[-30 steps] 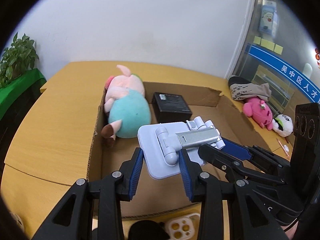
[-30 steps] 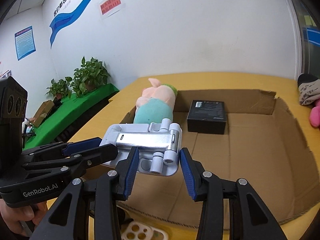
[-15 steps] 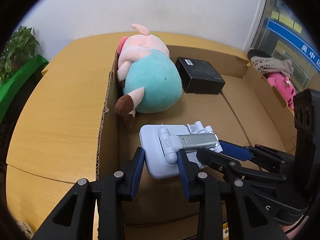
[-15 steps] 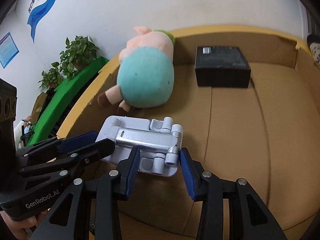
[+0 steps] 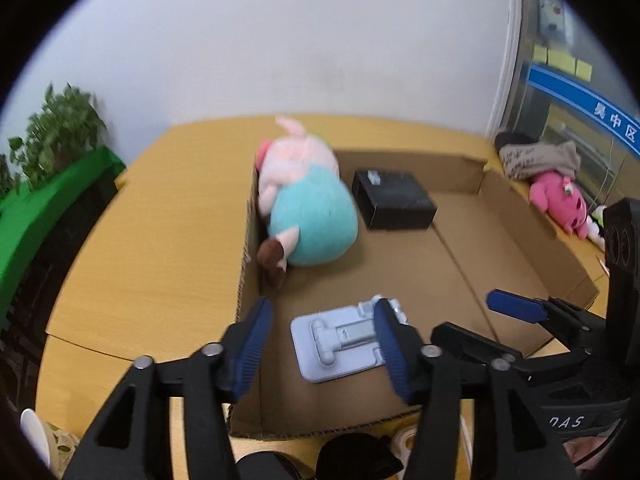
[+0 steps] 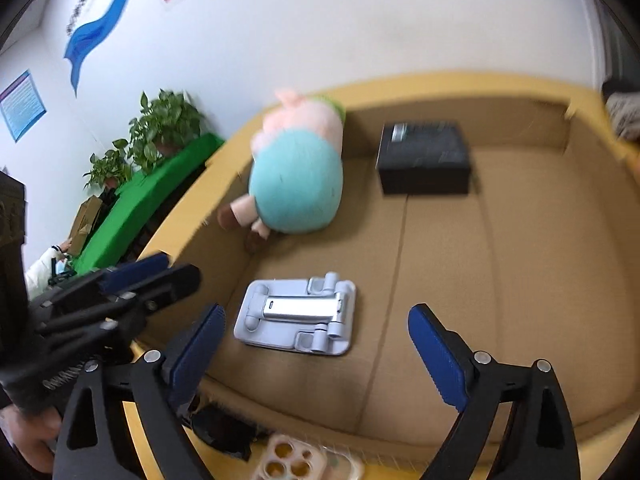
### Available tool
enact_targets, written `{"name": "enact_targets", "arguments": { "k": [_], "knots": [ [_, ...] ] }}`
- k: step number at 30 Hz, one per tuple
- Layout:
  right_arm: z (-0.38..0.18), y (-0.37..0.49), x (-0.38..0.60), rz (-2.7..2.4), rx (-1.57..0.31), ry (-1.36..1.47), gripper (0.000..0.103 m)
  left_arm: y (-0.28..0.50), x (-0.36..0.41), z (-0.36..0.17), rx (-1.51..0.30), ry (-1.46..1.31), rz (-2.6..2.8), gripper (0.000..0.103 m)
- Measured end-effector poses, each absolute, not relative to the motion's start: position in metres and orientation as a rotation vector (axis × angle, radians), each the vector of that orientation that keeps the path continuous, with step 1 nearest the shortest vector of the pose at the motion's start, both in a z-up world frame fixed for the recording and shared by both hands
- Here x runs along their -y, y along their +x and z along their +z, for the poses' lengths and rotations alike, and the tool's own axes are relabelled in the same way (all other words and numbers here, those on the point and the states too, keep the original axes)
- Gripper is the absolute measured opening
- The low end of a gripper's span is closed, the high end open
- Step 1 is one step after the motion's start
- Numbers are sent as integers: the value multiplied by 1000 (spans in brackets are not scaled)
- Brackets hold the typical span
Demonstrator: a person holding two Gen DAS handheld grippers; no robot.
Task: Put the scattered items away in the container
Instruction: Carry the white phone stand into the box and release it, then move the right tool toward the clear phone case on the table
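A light blue folding phone stand (image 6: 296, 316) lies flat on the floor of a shallow cardboard box (image 6: 520, 272), in the lower middle of the right wrist frame. Nothing touches it. The right gripper (image 6: 316, 356) hangs above the near edge of the box with its blue-padded fingers (image 6: 436, 356) spread wide, released and empty, one to each side of the stand. In the left wrist view the left gripper (image 5: 322, 350) is likewise released, its fingers (image 5: 250, 350) apart with the stand (image 5: 340, 342) showing between them, lower centre.

Further back in the box, a plush pig in a teal dress (image 6: 298, 176) lies against the left wall, upper centre of the frame. A black box (image 6: 424, 158) sits just to its right, near the back wall.

The cardboard box rests on a yellow wooden table (image 5: 160, 240). At the right edge of the left wrist frame, outside the box, a pink plush toy (image 5: 560, 204) lies beside a grey cloth bundle (image 5: 536, 158). A pale phone case (image 6: 296, 462) shows at the bottom edge of the right wrist frame.
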State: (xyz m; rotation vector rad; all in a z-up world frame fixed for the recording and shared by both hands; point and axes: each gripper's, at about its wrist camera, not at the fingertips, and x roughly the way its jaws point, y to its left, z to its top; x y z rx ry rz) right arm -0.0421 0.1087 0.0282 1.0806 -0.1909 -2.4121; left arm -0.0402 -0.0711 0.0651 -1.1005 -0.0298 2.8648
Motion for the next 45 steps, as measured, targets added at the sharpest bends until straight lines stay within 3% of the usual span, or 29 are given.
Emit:
{"name": "enact_targets", "arguments": {
  "k": [2, 6, 25, 30, 37, 45],
  "knots": [
    [42, -26, -116, -2465, 145, 1030, 101, -20, 66, 77, 17, -1011, 2920, 69],
    [62, 7, -131, -2549, 46, 951, 103, 9, 54, 94, 61, -881, 2942, 76],
    [88, 79, -184, -2623, 22, 896, 103, 66, 9, 104, 42, -810, 2893, 76],
    [65, 83, -184, -2530, 37, 982, 103, 75, 15, 81, 66, -905, 2831, 76],
    [-15, 78, -176, -2342, 90, 1264, 102, 84, 26, 23, 99, -1150, 2711, 76],
    [-38, 76, -148, -2299, -55, 1278, 100, 82, 18, -22, 149, -1313, 2587, 75]
  ]
}}
